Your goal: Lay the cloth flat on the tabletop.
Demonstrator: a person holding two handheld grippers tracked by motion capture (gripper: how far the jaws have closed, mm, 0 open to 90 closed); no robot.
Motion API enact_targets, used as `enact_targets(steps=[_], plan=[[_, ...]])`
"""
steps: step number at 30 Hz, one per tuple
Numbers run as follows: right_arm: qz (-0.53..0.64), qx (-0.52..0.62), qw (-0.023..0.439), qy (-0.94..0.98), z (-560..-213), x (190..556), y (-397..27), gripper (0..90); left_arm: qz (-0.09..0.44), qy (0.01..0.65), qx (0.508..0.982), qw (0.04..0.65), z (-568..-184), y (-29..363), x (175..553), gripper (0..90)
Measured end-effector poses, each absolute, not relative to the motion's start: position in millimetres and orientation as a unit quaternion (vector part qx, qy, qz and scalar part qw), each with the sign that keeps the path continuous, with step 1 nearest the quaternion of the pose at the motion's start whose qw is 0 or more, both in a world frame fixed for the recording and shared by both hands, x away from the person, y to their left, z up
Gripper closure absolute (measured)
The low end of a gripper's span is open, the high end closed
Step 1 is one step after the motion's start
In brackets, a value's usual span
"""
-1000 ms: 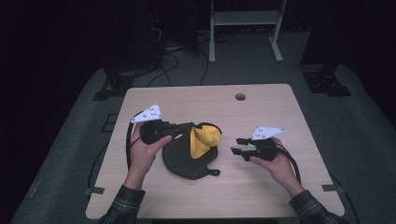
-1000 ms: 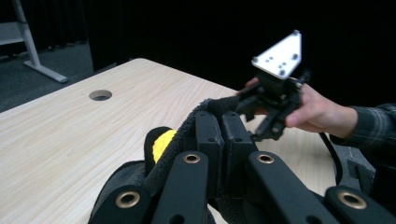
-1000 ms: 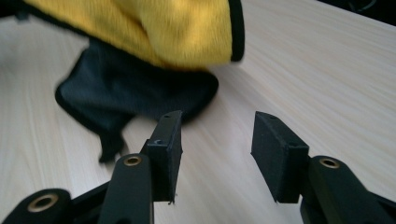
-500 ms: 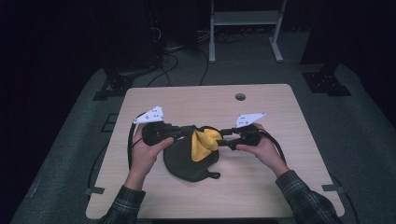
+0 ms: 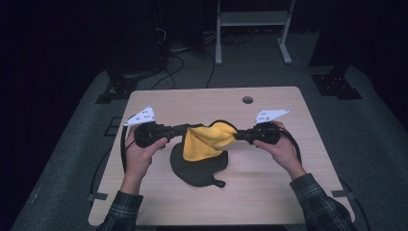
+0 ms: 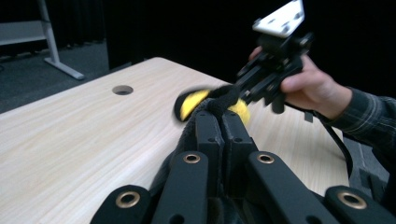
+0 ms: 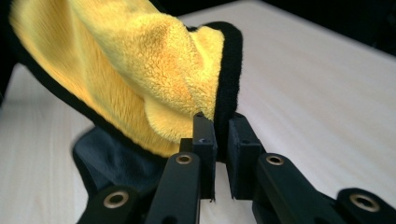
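A cloth [image 5: 207, 139], fluffy yellow on one face and black on the other, hangs stretched between my two grippers above the wooden table [image 5: 269, 187]. Its lower black part [image 5: 197, 168] rests on the tabletop. My left gripper [image 5: 185, 129] is shut on the cloth's left edge; in the left gripper view its jaws [image 6: 217, 114] pinch the black trim. My right gripper [image 5: 236, 134] has just been closing, and its jaws [image 7: 219, 123] now clamp the black hem of the cloth [image 7: 140, 70]. The right gripper [image 6: 243, 88] faces the left one across the cloth.
A round cable hole [image 5: 248, 99] sits near the table's far edge. Behind the table stand a metal frame [image 5: 250, 19] and loose cables [image 5: 178, 53] on the dark floor. Bare tabletop lies on both sides of the cloth.
My right gripper moved left from the table's right side to the cloth, closed on its right edge and rose. The cloth is now spread between both grippers. The left gripper stayed put.
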State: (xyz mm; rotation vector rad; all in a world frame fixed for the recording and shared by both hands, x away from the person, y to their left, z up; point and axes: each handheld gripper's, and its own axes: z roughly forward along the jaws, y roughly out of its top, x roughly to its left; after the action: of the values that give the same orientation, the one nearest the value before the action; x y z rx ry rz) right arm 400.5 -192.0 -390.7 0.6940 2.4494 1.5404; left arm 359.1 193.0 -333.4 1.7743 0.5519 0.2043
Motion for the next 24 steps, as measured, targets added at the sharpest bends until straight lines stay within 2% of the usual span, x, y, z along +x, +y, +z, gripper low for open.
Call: enact_targets(steps=[7,15,20,24], plan=[[0.561,0.223,0.122,0.788,-338.4,377.4,-215.5,83.7,0.102,0.237,0.753,0.606,-325.2,199.0,354.8,87.9],[0.594,0.175,0.155,0.77,-296.1,344.8,-216.0,83.8,0.122,0.224,0.732,0.632,-306.4,208.5,342.7,88.0],[0.602,0.153,0.16,0.767,-286.1,333.4,-210.4,83.8,0.144,0.217,0.719,0.645,-293.3,216.4,332.7,88.0],[0.594,0.153,0.153,0.775,-290.1,334.4,-203.4,83.7,0.152,0.229,0.725,0.632,-295.0,219.6,334.6,87.9]])
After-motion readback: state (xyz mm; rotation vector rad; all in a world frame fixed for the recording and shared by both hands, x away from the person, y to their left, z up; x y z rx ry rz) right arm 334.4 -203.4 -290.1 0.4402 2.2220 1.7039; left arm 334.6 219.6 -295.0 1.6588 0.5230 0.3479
